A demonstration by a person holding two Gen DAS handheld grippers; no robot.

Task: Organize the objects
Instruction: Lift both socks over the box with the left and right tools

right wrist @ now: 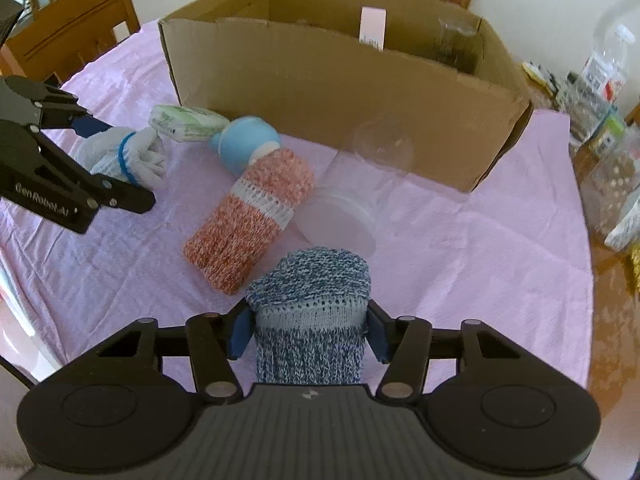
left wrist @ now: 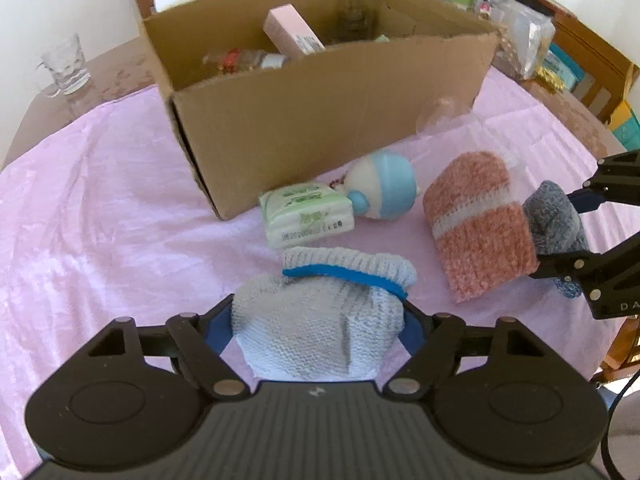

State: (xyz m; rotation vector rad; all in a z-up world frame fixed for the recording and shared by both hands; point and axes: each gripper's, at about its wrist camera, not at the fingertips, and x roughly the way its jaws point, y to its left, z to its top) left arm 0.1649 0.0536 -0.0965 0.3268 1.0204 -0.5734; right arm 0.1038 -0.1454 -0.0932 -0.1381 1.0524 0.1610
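At the left, the left gripper (left wrist: pixel 318 320) is pinching a white knitted glove with a blue band (left wrist: pixel 324 320) between its jaws, low over the pink tablecloth (left wrist: pixel 100 200). Just beyond it, a green-and-white tissue packet (left wrist: pixel 306 216) and a blue-and-white round toy (left wrist: pixel 380 190) are lying near the front corner of the open brown cardboard box (left wrist: pixel 320 120). Further right, an orange-pink knitted sleeve with a white stripe (left wrist: pixel 478 224) is resting on the cloth, with a clear plastic lidded jar (right wrist: pixel 344 216) lying on its side next to it. At the right, the right gripper (right wrist: pixel 310 334) is clamping a blue-flecked knitted sleeve (right wrist: pixel 312 312).

The box is already holding a pink carton (left wrist: pixel 292 32), a glass jar (left wrist: pixel 356 8) and other small items, so the sorting is looking partly done; both held knits and the four loose pieces are waiting to go in.
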